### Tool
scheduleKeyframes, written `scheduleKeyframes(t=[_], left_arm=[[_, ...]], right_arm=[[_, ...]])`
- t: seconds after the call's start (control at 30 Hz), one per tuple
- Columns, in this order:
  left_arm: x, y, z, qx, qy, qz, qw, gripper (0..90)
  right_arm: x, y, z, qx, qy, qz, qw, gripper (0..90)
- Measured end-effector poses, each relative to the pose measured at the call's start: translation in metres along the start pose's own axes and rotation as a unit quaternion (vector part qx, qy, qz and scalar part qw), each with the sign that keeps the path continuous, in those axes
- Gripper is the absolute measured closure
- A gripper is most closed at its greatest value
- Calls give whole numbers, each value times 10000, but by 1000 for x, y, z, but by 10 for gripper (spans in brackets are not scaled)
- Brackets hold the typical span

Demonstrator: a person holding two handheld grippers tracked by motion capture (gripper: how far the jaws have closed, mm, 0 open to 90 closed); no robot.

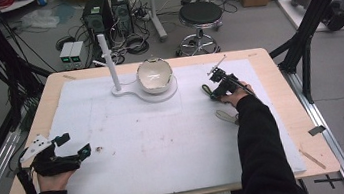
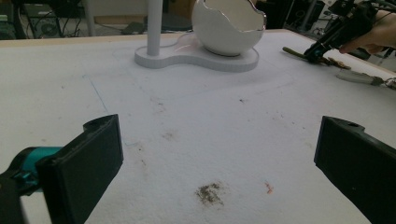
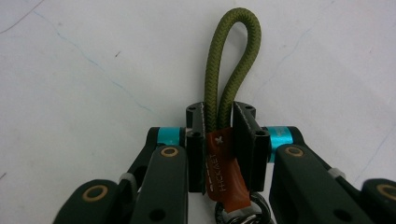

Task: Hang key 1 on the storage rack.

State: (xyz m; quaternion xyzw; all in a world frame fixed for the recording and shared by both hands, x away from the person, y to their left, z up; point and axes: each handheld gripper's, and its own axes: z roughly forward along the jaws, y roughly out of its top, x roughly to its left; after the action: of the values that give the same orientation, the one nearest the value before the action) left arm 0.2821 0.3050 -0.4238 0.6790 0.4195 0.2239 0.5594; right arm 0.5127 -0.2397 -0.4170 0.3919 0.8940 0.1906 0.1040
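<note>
Right gripper view: the right gripper has its jaws clamped on an olive cord strap with a brown leather tab, lying on the white mat at the table's far right. High view: the left gripper rests near the left edge, jaws wide apart and holding nothing. The broken-egg-shaped white bowl stands on its white stand; whether anything lies inside cannot be told.

Cord loop: olive braided cloth, matt.
Tag: brown leather, smooth, stamped.
Ring: polished metal.
Bowl: white, glossy.
Mat: white, rough, stained.
Desk: pale wood edge.
</note>
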Motion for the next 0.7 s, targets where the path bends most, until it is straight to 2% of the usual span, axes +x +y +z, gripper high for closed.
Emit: scheduleKeyframes(t=[0.1,0.37,0.47,0.6,0.7], left_arm=[[0,0,0,22,-6,11,10000,17],[-1,0,-1,23,-4,24,10000,17],[-1,0,0,23,-9,21,10000,17],[-1,0,0,-8,-16,-4,10000,17],[-1,1,1,-2,-10,9,10000,17]], right_arm=[[1,0,-3,-55,-57,-42,10000,760],[0,1,-23,-502,75,86,9987,758],[1,1,-36,-797,164,93,9966,758],[4,1,-54,-1210,279,133,9922,758],[8,1,-67,-1415,329,89,9893,758]])
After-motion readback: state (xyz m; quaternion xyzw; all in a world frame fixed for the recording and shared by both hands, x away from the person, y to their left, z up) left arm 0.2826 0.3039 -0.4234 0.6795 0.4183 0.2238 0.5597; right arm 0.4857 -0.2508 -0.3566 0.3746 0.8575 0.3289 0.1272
